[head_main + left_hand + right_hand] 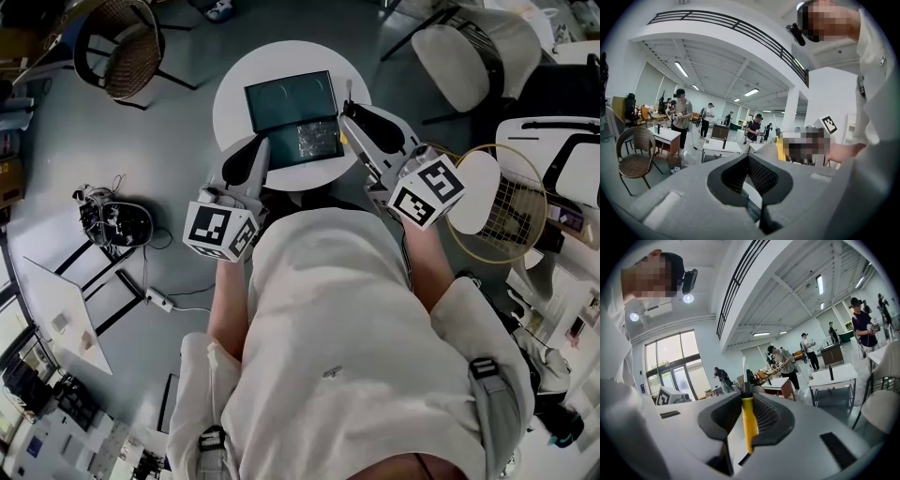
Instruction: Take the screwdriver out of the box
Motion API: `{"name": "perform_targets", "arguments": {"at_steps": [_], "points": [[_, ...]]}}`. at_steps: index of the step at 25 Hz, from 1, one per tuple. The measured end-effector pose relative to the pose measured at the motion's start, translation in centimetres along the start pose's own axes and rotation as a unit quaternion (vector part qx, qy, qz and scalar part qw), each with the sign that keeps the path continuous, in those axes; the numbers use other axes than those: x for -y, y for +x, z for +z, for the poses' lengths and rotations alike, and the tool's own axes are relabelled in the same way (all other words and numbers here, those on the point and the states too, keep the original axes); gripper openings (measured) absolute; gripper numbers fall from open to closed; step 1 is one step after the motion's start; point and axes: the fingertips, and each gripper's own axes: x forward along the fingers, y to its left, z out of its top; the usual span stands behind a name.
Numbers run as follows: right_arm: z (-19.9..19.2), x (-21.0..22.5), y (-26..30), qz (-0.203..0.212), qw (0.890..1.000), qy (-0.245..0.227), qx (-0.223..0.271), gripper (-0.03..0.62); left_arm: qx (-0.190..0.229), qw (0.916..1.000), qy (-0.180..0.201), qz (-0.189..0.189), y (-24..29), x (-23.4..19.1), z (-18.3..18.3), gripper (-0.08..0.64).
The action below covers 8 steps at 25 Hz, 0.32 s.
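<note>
Shirt (347, 356) fills the bottom; at 12 o'clock the open box (291, 94) sits on the desk (232, 94). Left hand-held gripper (748, 157) is pinched closed, empty. Right hand-held gripper (746, 401) squeezes the yellow screwdriver (749, 423), tip at 12 o'clock, probably so it can come out of the box

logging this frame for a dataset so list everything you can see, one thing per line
table: 1, white, round, centre of the head view
box: 1, dark, open, on the table
screwdriver: 1, yellow handle, upright in the right claw
wicker chair: 1, brown, floor, upper left
racket: 1, pale frame, right side of the head view
people: several, far off in both gripper views
left claw: 1, grey, tips together at the box's left edge
right claw: 1, grey, shut on the screwdriver
marker cubes: 2, black and white, one on each claw
</note>
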Motion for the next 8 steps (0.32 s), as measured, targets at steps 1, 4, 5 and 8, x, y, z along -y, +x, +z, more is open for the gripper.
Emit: {"name": "perform_targets", "arguments": {"at_steps": [1,4,5,8], "points": [[0.00,-0.03,-0.06,0.001,1.000,-0.001,-0.001,0.083,0.000,1.0000,0.000,0.000,0.01,0.06,0.02,0.009],[-0.02,-0.29,-0.02,0.003,1.000,-0.004,-0.003,0.083,0.000,1.0000,0.001,-0.001,-0.10,0.03,0.09,0.009],[-0.04,-0.40,0.06,0.003,1.000,-0.005,-0.003,0.083,0.000,1.0000,0.001,-0.001,-0.16,-0.03,0.09,0.009],[-0.14,-0.67,0.28,0.005,1.000,-0.007,-0.004,0.083,0.000,1.0000,0.000,-0.001,-0.33,-0.18,0.07,0.009]]}}
